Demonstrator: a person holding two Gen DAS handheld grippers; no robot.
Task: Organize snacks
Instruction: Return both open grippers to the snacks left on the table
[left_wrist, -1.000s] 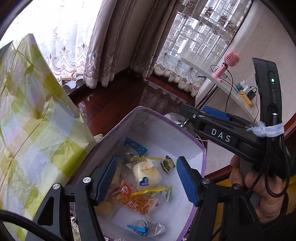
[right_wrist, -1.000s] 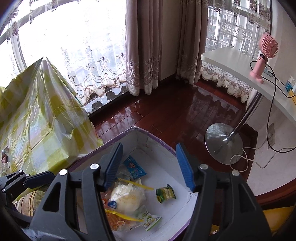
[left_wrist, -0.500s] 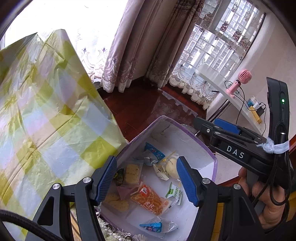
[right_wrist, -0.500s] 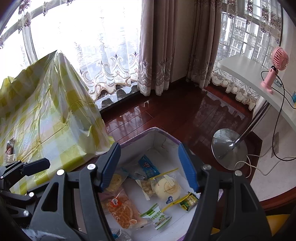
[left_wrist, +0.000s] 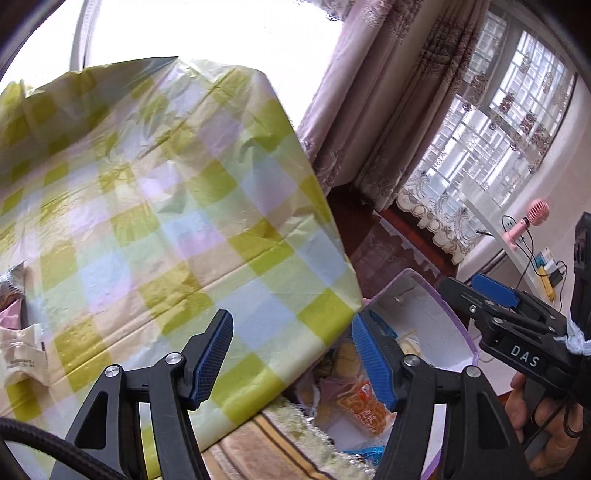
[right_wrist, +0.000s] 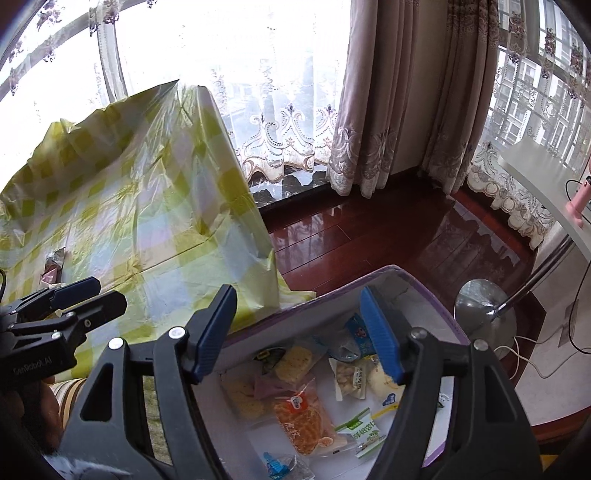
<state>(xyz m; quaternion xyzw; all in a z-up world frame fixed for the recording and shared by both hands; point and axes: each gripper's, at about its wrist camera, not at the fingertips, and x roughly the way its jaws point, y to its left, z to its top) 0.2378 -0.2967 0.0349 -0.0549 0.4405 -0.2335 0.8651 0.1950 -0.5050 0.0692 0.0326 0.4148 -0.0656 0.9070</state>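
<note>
Glossy dark wood floor (right_wrist: 369, 236) is seen below bright windows (right_wrist: 229, 48) hung with lace sheers (right_wrist: 280, 122) and mauve curtains (right_wrist: 384, 103); a white shelf (right_wrist: 546, 184) is noted at right.

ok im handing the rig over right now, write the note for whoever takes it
Left claw: open, nothing in it, over the checked tablecloth.
Right claw: open, has just been opening, nothing between the fingers, over the box.
Done: several packets in the box, among them an orange pack and a green pack.
Left: a few packets on the tablecloth at its left side, not boxed yet.
</note>
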